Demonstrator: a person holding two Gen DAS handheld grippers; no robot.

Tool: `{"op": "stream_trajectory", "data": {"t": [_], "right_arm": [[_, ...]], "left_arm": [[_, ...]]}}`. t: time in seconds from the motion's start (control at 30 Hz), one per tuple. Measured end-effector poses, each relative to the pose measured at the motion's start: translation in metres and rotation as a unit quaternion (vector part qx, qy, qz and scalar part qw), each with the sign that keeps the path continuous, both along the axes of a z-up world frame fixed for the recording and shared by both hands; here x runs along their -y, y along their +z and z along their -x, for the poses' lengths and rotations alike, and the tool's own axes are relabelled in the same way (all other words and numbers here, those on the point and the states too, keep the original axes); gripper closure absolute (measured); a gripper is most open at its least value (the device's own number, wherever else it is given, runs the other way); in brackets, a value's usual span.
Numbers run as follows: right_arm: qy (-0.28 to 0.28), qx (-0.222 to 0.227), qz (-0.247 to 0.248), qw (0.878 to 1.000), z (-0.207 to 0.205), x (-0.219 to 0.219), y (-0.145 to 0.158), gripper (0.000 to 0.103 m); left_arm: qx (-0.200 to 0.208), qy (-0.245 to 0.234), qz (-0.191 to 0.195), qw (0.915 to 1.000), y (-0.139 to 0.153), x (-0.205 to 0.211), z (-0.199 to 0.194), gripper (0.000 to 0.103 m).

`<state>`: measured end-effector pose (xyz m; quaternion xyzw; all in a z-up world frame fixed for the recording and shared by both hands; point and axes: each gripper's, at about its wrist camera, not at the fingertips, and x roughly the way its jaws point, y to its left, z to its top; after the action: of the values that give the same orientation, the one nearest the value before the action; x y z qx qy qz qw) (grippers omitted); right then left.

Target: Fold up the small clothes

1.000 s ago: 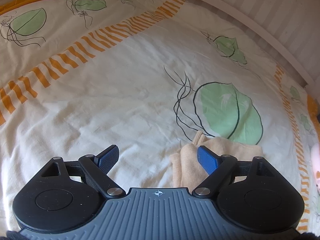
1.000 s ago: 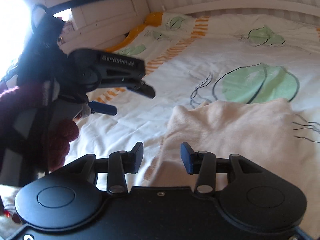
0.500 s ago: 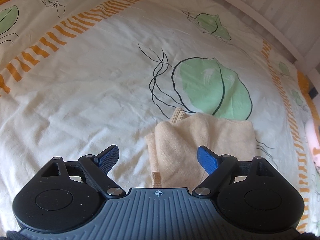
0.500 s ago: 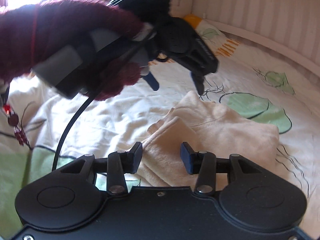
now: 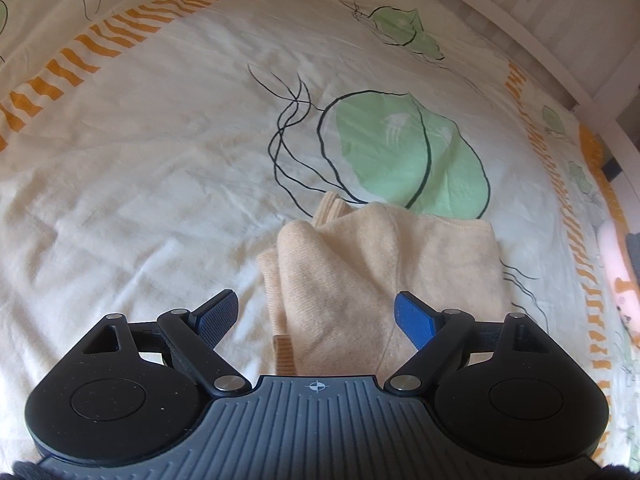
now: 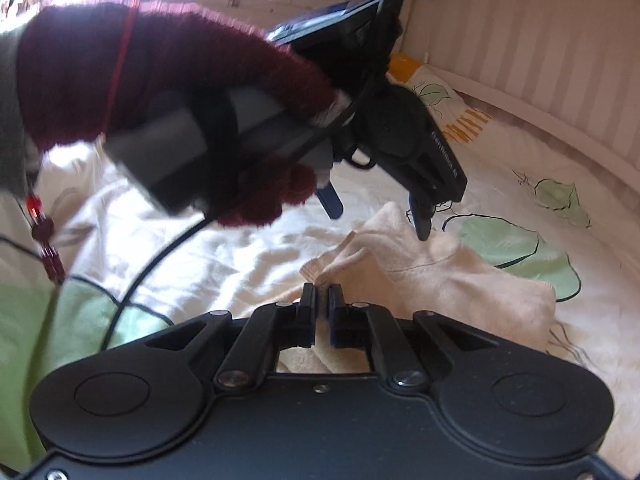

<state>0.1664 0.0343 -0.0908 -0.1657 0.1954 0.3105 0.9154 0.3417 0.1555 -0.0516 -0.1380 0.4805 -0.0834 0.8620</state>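
A small beige knitted garment lies folded on the bed cover, a ribbed cuff sticking out at its near edge. My left gripper hangs open just above it, blue pads wide apart on either side of its near left part and not touching it. In the right wrist view the same garment spreads to the right. My right gripper is shut on its near corner, a bit of cloth pinched between the pads. The left gripper hovers over the far corner, held by a hand in a dark red glove.
The cream bed cover has green leaf prints and orange striped borders. A white slatted rail curves round the far side. A pink object lies at the right edge. A black cable trails from the left gripper.
The right gripper's jaws have shut on the garment's near corner. The left gripper has come lower and nearer, so the garment now lies between its open fingers.
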Motion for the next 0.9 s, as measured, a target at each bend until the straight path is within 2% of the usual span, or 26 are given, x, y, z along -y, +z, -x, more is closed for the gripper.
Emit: {"op": "stream_trajectory", "data": {"t": [0.07,0.23,0.27,0.3,0.37,0.4,0.43,0.47,0.57,0.63,0.7,0.8,0.83,0.87,0.9], "right_arm": [[0.01,-0.009,-0.011,1.0,0.003,0.001,0.003,0.092],[0.028,-0.021,-0.004,0.999,0.01,-0.004,-0.005,0.092],[0.028,-0.024,-0.005,0.999,0.011,-0.004,-0.007,0.092],[0.029,-0.026,-0.005,0.999,0.011,-0.004,-0.008,0.092],[0.028,-0.03,-0.009,0.999,0.008,-0.004,-0.01,0.092],[0.027,-0.031,-0.012,0.999,0.008,-0.004,-0.009,0.092],[0.026,-0.032,-0.016,0.999,0.007,-0.003,-0.009,0.092],[0.025,-0.032,-0.021,0.999,0.006,-0.002,-0.008,0.092],[0.021,-0.028,-0.036,0.999,0.006,-0.001,-0.004,0.092],[0.019,-0.031,-0.048,0.998,0.005,0.0,-0.003,0.092],[0.017,-0.036,-0.054,0.998,0.004,0.004,-0.002,0.092],[0.016,-0.039,-0.054,0.998,0.003,0.002,-0.005,0.092],[0.016,-0.041,-0.054,0.998,0.002,0.002,-0.005,0.092],[0.015,-0.043,-0.055,0.997,0.002,0.006,-0.004,0.092],[0.015,-0.044,-0.057,0.997,0.002,0.007,-0.005,0.092]], "left_arm": [[0.002,-0.008,0.01,0.9999,-0.002,0.003,-0.001,0.018],[-0.012,-0.016,0.04,0.999,-0.017,0.006,-0.007,0.019],[-0.013,-0.013,0.044,0.9988,-0.02,0.006,-0.008,0.023],[-0.011,-0.013,0.047,0.9987,-0.022,0.006,-0.008,0.028],[0.002,-0.019,0.044,0.9988,-0.023,0.006,-0.008,0.055],[0.012,-0.018,0.037,0.9991,-0.022,0.006,-0.008,0.063],[0.024,-0.015,0.03,0.9992,-0.019,0.005,-0.007,0.078],[0.035,-0.013,0.027,0.999,-0.015,0.004,-0.006,0.084],[0.067,-0.009,0.035,0.9971,-0.003,0.0,-0.002,0.084],[0.071,-0.013,0.029,0.997,0.0,0.0,-0.002,0.084],[0.068,-0.011,0.024,0.9974,-0.002,0.0,-0.002,0.084],[0.034,-0.019,0.036,0.9986,-0.01,-0.001,-0.006,0.08],[0.022,-0.022,0.046,0.9984,-0.014,-0.001,-0.007,0.063],[0.017,-0.027,0.059,0.9977,-0.016,-0.001,-0.008,0.037],[0.014,-0.032,0.071,0.9969,-0.018,0.001,-0.009,0.025]]}}
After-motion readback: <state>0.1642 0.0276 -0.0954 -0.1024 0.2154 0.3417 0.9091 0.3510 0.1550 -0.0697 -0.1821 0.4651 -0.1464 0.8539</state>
